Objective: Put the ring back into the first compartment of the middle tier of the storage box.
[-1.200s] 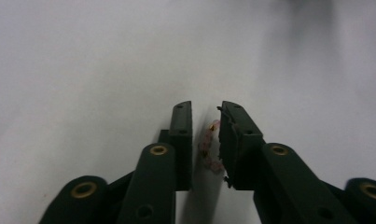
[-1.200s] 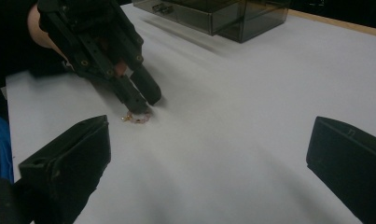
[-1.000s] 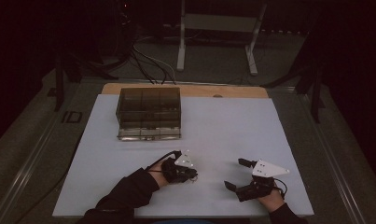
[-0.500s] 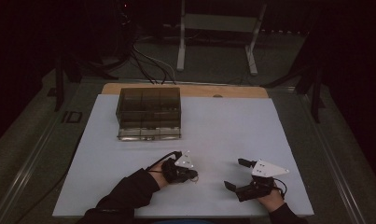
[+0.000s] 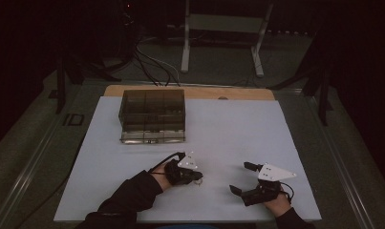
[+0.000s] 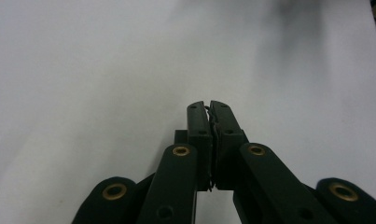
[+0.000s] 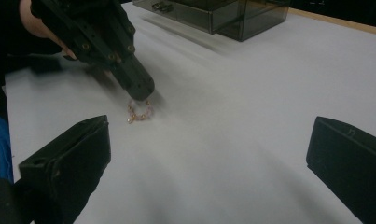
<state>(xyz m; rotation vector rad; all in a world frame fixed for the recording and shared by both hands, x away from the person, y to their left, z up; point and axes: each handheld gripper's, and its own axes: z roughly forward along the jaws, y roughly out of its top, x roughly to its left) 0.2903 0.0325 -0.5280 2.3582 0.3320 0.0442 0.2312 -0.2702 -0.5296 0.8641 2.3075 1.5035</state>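
A small loop of pink and gold beads point(image 7: 139, 112) lies on the white mat point(image 5: 228, 129), one end up between the closed jaws of my left gripper point(image 7: 140, 91). In the left gripper view those jaws press together on a thin strand point(image 6: 209, 112). From above, my left gripper point(image 5: 197, 177) sits low over the mat near the front middle. To its right my right gripper point(image 5: 241, 177) rests with its jaws wide apart and nothing between them; in its own view my right gripper point(image 7: 209, 154) faces the bead loop from a short distance.
A dark see-through drawer box point(image 5: 152, 116) stands at the back left of the mat, also seen as the box point(image 7: 218, 11) at the top of the right gripper view. A wooden table edge point(image 5: 190, 91) shows behind it. Cables and a stand lie on the floor beyond.
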